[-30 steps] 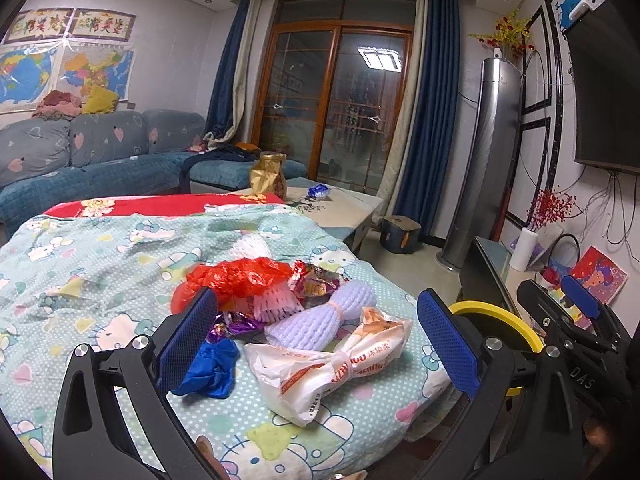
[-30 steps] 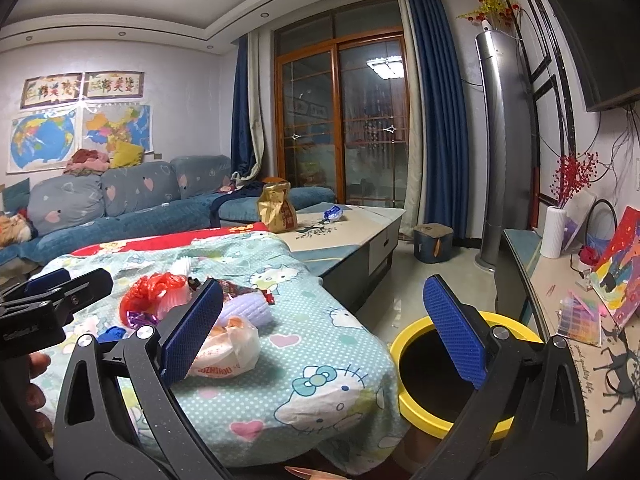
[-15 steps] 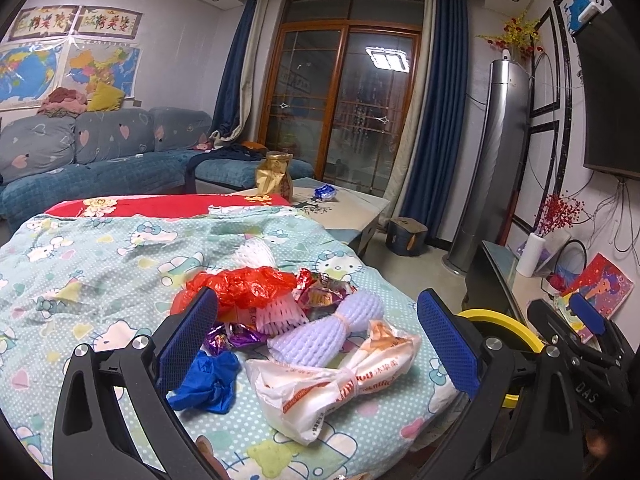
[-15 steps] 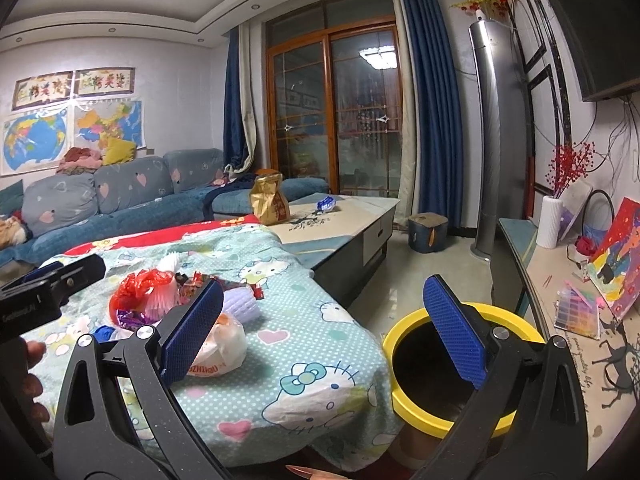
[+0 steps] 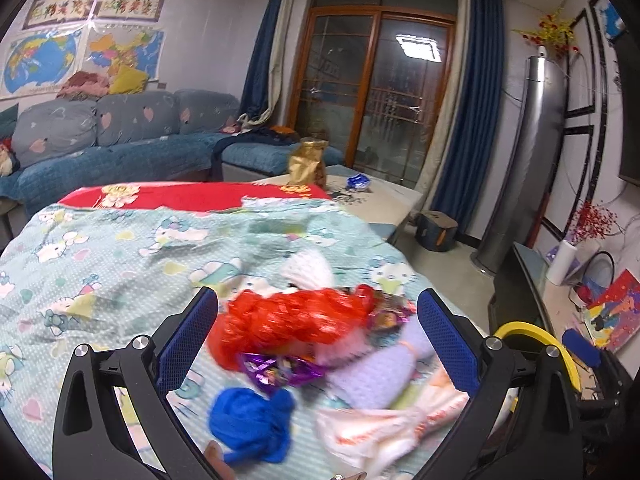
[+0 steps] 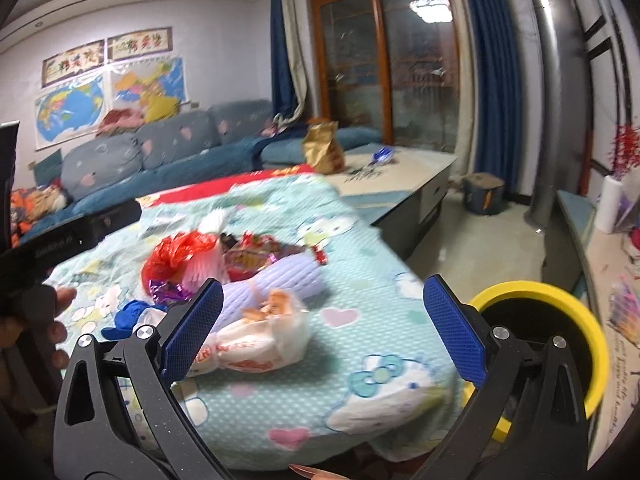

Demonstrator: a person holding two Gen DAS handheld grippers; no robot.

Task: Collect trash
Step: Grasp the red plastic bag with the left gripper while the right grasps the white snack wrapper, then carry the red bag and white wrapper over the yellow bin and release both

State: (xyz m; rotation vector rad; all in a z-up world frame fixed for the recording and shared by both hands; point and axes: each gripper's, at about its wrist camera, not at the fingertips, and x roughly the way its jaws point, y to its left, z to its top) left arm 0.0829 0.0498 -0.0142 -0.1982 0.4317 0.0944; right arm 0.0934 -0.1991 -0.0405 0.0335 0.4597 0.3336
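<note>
Hovering left gripper, jaws wide, over crumpled red plastic bag at 12 o'clock. Right gripper gaping, empty; yellow-rimmed bin at 3 o'clock. Advising centring before closing.

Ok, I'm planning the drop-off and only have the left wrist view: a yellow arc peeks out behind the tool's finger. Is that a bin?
Observer: Yes. The right wrist view shows a round yellow-rimmed bin with a dark open mouth, beside the hanging corner of the turquoise cartoon-print blanket.
Operator: Is the right tool carrying anything?
Observer: No. The right tool is open and empty, and the white plastic bag with orange print lies just ahead of its left finger.
</note>
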